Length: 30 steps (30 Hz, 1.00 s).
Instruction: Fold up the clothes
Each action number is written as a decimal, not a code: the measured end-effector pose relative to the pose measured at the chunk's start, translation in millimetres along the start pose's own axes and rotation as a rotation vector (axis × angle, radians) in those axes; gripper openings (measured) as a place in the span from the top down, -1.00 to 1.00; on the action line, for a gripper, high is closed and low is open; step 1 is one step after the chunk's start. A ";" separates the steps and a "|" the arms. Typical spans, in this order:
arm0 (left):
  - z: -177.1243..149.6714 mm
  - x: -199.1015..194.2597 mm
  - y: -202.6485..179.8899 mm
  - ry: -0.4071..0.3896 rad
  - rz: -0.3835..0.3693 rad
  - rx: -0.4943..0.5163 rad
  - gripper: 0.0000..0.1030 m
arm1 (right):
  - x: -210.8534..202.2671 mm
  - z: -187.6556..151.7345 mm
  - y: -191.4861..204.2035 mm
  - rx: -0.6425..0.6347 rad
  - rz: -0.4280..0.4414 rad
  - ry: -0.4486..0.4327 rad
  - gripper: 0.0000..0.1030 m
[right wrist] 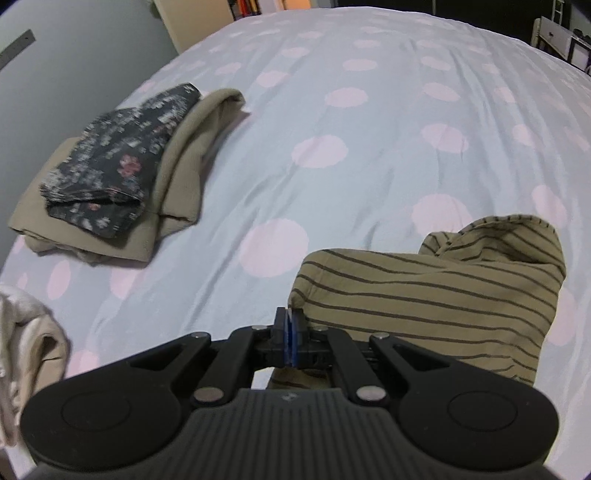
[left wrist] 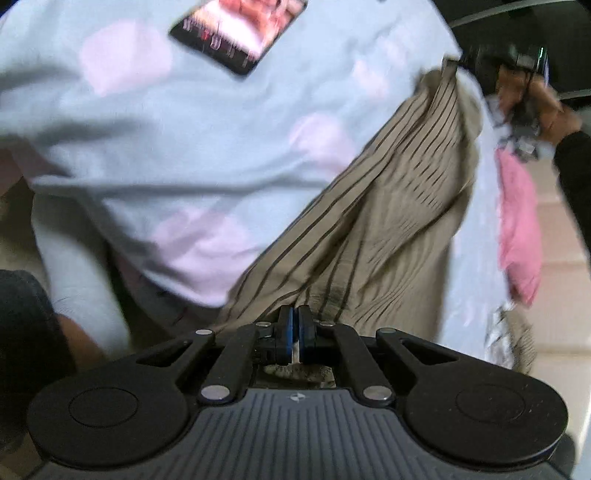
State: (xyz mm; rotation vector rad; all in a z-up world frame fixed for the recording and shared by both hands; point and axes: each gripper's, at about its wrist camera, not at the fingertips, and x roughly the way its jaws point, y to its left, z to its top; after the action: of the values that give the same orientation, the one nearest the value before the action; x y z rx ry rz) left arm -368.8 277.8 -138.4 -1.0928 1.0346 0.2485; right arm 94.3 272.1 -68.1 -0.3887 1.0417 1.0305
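A tan garment with thin dark stripes hangs stretched between both grippers above the bed. My left gripper is shut on one end of it, with cloth bunched between and under the blue pads. In the right wrist view the striped garment drapes to the right of my right gripper, which is shut on its edge. The left wrist view is blurred; it shows the right gripper at the garment's far end, held by a hand.
The bed has a pale blue sheet with pink dots. A folded stack, dark floral piece on beige cloth, lies at its left. A cream garment sits near left. A phone and a pink garment lie on the sheet.
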 end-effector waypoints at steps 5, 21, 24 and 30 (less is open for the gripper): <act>-0.2 -8.7 -6.2 -0.032 0.061 0.045 0.94 | 7.1 -16.2 8.9 -0.071 -0.021 0.047 0.44; 14.5 -34.1 -87.9 -0.019 0.245 0.504 0.22 | -215.7 -186.5 -52.8 -0.257 0.056 -0.125 0.05; 22.8 -36.5 -115.2 -0.026 0.294 0.651 0.07 | -237.9 -248.2 -68.0 -0.239 0.068 -0.092 0.03; 48.3 9.6 -161.7 -0.034 0.290 0.799 -0.08 | -229.0 -353.6 -72.9 -0.188 0.034 0.071 0.03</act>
State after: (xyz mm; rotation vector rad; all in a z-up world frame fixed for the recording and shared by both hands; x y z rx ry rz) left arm -235.1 236.2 -43.8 -0.2174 1.1157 0.0656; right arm -55.2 -128.4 -60.6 -0.5654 1.0204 1.1561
